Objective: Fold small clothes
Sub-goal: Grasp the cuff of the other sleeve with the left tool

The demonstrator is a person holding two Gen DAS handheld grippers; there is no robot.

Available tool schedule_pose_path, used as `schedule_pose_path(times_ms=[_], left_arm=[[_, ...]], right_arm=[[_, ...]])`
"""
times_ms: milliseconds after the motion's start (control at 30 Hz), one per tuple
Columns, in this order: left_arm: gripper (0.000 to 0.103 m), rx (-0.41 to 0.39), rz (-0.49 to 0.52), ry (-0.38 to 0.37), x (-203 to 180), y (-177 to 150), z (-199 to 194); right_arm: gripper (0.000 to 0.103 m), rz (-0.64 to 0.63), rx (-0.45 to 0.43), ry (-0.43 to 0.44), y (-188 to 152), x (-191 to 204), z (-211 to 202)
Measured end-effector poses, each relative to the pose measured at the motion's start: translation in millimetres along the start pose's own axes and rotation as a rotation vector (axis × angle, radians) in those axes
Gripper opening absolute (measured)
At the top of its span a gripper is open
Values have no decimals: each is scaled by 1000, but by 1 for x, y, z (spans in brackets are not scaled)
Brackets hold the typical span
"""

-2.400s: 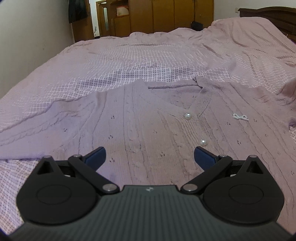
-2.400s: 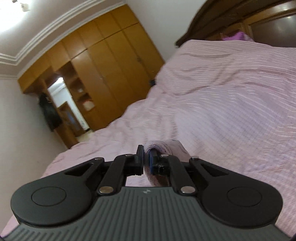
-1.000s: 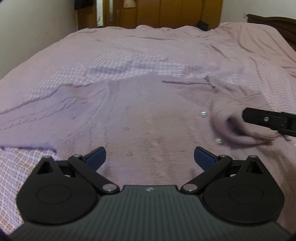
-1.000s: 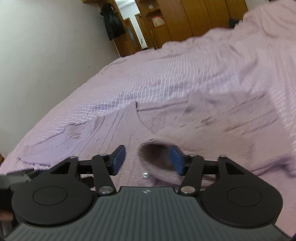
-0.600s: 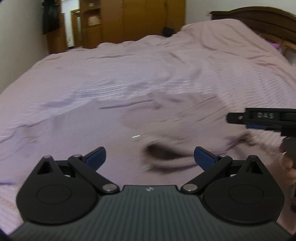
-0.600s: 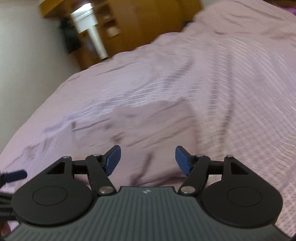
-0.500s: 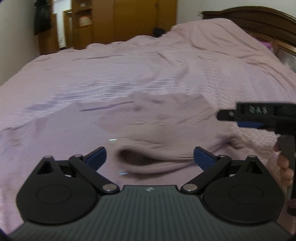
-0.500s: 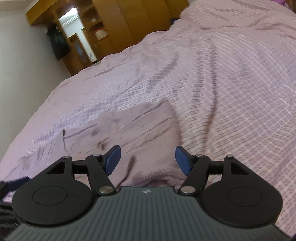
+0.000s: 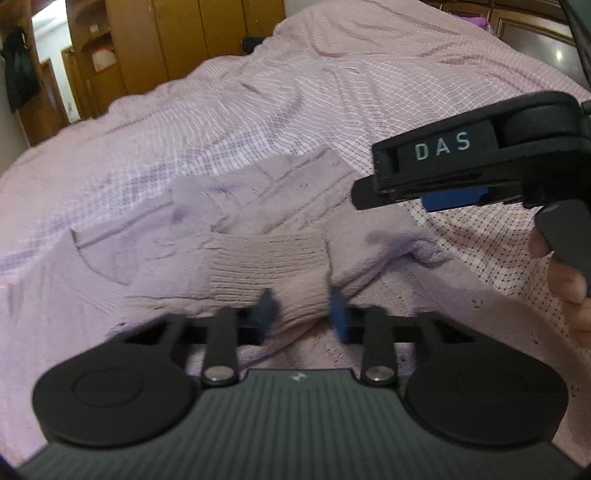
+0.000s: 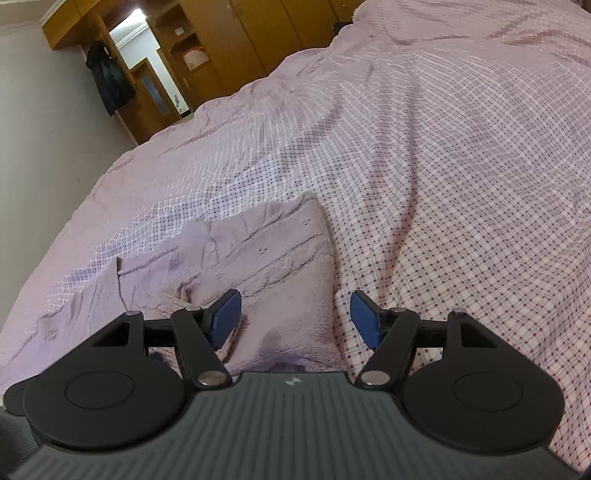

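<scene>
A mauve knit cardigan point(image 9: 258, 206) lies on the bed, its right sleeve folded across the body. The ribbed sleeve cuff point(image 9: 269, 258) sits between the blue pads of my left gripper point(image 9: 301, 314), whose jaws are partly closed around it; the view is blurred. My right gripper point(image 10: 295, 314) is open and empty, hovering over the cardigan's right edge point(image 10: 277, 251). The right gripper also shows from the side in the left wrist view point(image 9: 454, 177), above the cardigan's right side.
The bed is covered by a pink checked sheet point(image 10: 443, 184) stretching far and right. A wooden wardrobe point(image 10: 258, 33) and doorway stand at the far end, a white wall point(image 10: 44, 129) on the left. A dark headboard point(image 9: 535, 26) is at the far right.
The right gripper carried the sleeve across the cardigan, opened and let it go. The left gripper moved onto the cuff and its jaws narrowed around it.
</scene>
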State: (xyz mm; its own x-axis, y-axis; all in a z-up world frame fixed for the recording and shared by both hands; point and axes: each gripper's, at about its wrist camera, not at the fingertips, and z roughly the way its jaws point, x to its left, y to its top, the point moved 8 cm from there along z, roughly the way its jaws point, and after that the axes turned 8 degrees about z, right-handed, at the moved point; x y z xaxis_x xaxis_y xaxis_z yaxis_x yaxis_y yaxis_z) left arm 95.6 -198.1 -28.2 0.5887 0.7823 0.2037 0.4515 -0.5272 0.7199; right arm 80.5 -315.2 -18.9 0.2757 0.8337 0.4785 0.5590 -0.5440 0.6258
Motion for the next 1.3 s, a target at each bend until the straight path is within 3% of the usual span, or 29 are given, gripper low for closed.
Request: schedule_pose_path(times_ms=[100, 333, 467, 633, 833, 1100, 1300], left_arm=[[21, -9, -18, -1, 5, 1, -3], [23, 6, -36, 5, 8, 4, 6], [17, -25, -73, 13, 16, 8, -2], [16, -83, -138, 105, 57, 15, -28], [16, -128, -266, 261, 132, 13, -58], [16, -43, -440, 425, 202, -48, -72], [16, 58, -538, 444, 226, -98, -73]], right_arm=[[72, -9, 18, 6, -2, 3, 7], [72, -22, 44, -5, -7, 4, 16], [72, -36, 52, -17, -9, 2, 18], [72, -49, 83, -44, -13, -4, 27], [72, -78, 87, -47, -17, -1, 29], [72, -96, 88, -61, -20, 1, 32], [72, -102, 86, -66, -21, 1, 33]])
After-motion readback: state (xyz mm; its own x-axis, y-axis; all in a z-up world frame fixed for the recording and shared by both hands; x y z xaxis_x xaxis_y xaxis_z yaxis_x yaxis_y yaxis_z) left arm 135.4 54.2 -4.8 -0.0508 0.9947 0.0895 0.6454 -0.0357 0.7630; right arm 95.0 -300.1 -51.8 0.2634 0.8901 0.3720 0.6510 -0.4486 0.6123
